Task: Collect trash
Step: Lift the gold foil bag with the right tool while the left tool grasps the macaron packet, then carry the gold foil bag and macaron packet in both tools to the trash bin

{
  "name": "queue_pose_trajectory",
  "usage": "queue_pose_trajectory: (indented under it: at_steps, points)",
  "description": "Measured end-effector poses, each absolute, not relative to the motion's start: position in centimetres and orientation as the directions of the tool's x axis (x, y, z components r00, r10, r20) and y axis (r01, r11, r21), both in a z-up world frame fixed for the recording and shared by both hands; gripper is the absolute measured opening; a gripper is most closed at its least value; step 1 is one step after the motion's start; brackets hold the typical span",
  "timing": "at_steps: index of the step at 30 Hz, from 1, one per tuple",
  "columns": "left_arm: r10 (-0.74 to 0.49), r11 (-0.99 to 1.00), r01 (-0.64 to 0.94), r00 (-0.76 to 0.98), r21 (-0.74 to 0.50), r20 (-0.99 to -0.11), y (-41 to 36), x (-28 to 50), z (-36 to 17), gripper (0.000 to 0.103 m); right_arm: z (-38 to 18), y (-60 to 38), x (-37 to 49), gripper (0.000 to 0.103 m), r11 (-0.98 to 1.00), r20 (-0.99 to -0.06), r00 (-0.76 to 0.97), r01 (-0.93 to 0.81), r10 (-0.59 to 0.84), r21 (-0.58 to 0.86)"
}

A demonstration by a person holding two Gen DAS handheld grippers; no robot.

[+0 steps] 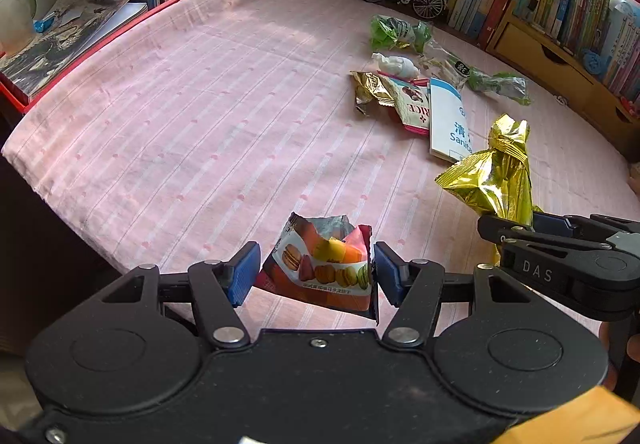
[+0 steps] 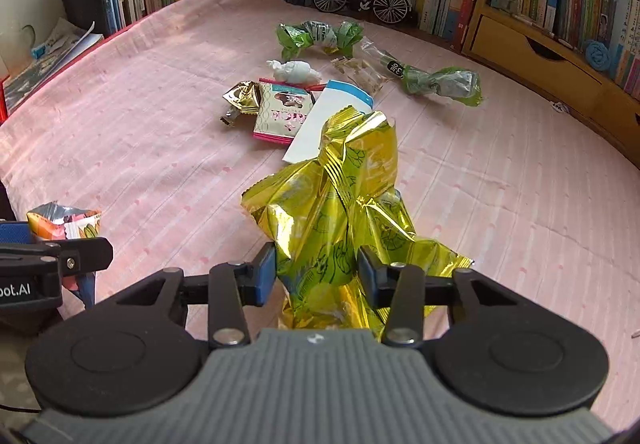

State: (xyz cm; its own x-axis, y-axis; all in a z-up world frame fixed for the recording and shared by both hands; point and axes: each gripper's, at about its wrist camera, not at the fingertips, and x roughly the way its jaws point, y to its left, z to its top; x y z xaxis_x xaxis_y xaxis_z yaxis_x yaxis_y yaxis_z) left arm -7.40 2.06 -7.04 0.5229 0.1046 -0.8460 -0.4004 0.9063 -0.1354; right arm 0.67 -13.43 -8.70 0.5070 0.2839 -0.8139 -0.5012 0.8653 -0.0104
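left gripper (image 1: 316,274): jaws clamped on macaron packet (image 1: 326,264), held just above the desk (image 1: 180,131) near its front edge | right gripper (image 2: 316,276): jaws gripping gold bag (image 2: 340,203) beside it | far side: green wrappers (image 2: 316,37), tissue (image 2: 294,71), pink packet (image 2: 282,111), white pouch (image 2: 320,123) lying on cloth

L gripper (image 1: 316,274) + R gripper (image 2: 316,276) — both clamped

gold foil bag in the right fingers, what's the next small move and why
Probably lift it clear of the pink cloth. The right gripper has its fingers pressed into the crumpled gold foil bag, so the grip looks made. The left gripper already holds the macaron packet, and no bin is in view.
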Motion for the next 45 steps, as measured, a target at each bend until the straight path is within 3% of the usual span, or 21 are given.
queue_pose_trajectory:
  at_steps: [29, 45]
  points:
    - [0.108, 0.889, -0.440, 0.473, -0.128, -0.874, 8.2, -24.3, -10.1, 0.059, -6.2, -8.4, -15.6, 0.041, 0.828, -0.788, 0.396, -0.506, 0.471, 0.241]
    - [0.050, 0.916, -0.390, 0.341, -0.093, -0.939, 7.5, -27.2, -17.0, 0.060, -12.3, -5.0, -17.5, 0.042, 0.776, -0.845, 0.144, -0.497, 0.515, 0.388]
